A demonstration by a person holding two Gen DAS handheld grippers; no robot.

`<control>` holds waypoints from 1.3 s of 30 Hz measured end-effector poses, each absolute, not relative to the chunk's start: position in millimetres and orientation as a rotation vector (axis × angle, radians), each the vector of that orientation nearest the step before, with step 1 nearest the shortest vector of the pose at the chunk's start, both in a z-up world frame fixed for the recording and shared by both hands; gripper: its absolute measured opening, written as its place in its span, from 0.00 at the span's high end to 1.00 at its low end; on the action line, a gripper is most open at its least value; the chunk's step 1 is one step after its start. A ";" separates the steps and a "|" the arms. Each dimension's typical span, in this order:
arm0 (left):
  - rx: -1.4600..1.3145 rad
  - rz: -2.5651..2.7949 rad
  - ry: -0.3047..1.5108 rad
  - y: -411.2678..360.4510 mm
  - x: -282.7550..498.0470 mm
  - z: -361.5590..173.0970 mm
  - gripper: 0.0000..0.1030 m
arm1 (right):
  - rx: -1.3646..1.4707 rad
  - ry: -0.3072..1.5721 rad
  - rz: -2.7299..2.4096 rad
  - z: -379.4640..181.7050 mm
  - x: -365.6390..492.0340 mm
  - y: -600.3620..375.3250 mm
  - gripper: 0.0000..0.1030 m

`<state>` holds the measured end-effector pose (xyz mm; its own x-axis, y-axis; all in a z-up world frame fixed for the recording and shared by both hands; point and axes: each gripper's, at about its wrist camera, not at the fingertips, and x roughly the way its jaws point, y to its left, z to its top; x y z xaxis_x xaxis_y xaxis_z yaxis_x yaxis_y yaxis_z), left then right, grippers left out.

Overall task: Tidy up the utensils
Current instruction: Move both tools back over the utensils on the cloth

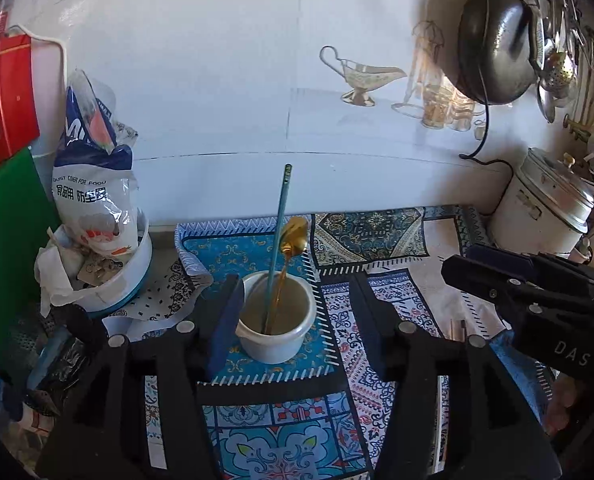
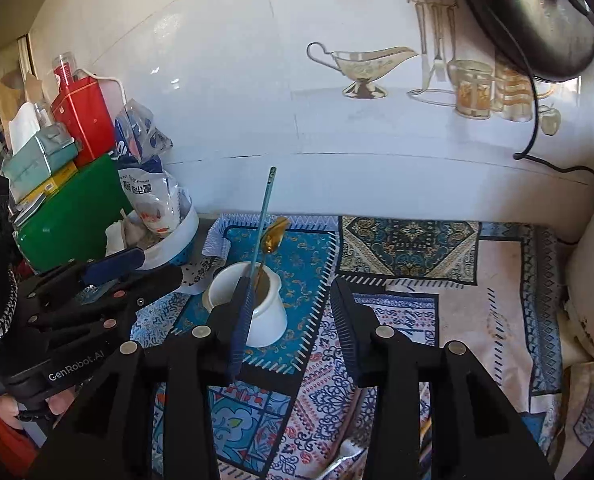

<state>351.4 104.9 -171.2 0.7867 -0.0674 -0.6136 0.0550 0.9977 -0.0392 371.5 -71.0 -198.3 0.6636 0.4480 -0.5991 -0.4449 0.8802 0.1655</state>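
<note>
Now your desk (image 1: 429, 240) lies under a patchwork of patterned cloths, backed by a white tiled wall (image 1: 217, 80) printed with a gravy boat and glassware. At the left edge of the desk you have a pile of clutter: a green board (image 2: 77, 216), a red tin (image 2: 83, 120) and a white bag (image 1: 97, 184) printed with "DUST COVER FOR FOOD", which sits in a white bowl. On the right, a dark wok (image 1: 493, 44) hangs on the wall above a white lidded pot (image 1: 545, 208). Your left hand-held gripper (image 1: 293, 320) points down at the blue cloth, its jaws standing apart with nothing clamped; the white cup (image 1: 275, 320) sits between its fingers in that view, untouched by the pads. Your right hand-held gripper (image 2: 293, 320) is likewise parted and empty, with the cup just beyond its left finger in its own view; its black body shows at the right of the left wrist view. The cup stands upright on the blue patterned cloth near the wall. Inside it, a blue chopstick (image 1: 279, 232) leans up and back toward the wall, and a gold spoon (image 1: 293, 236) stands beside it, bowl end up, its handle down in the cup.
</note>
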 end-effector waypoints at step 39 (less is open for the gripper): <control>0.153 -0.236 1.172 -28.9 348.5 -338.1 0.56 | 0.106 1.144 0.210 -338.0 345.6 -227.8 0.65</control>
<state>348.5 -28.9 -338.1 0.3679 -0.1032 -0.9241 0.2619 0.9651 -0.0035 345.6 -227.8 -338.0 0.3970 0.2194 -0.8912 -0.1114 0.9754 0.1905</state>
